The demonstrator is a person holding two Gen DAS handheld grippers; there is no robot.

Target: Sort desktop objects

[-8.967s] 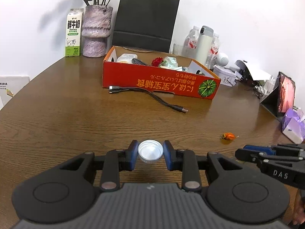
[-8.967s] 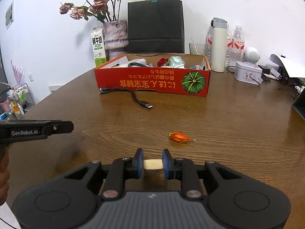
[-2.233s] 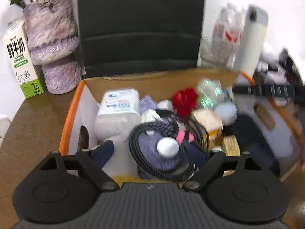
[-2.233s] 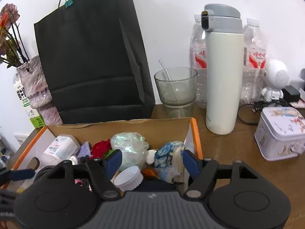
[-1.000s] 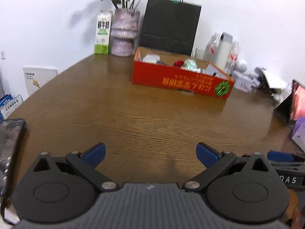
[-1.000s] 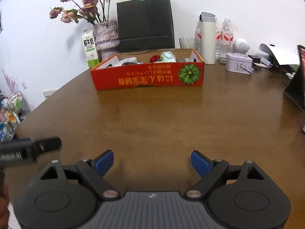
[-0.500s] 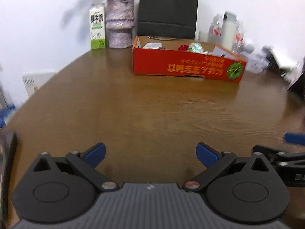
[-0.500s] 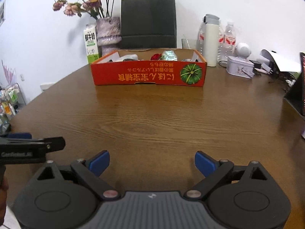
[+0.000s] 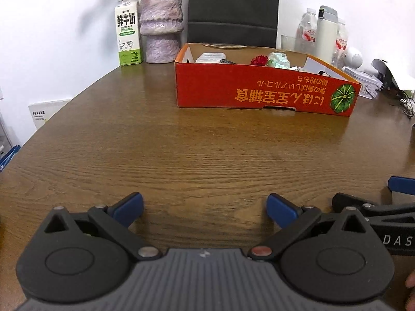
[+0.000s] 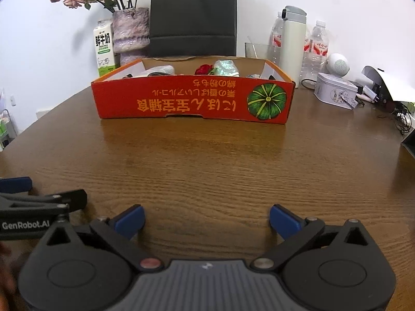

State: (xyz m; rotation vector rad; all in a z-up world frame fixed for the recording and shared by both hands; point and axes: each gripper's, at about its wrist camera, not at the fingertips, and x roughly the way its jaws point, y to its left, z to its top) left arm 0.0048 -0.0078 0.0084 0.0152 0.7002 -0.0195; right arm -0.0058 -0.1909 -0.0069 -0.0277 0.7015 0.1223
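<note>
Right wrist: right gripper [image 10: 206, 219] opening, nothing between; left gripper [image 9: 205, 208] spread, empty.
Red box [image 10: 193, 99] at 12 o'clock; sorting looks finished.

A rounded, dark wood-grain worktop [image 10: 212, 160] stands against a plain white wall [image 10: 350, 5], evenly lit, with soft glare on its polished surface. A wire rack [image 10: 6, 127] is partly visible at far left.
</note>
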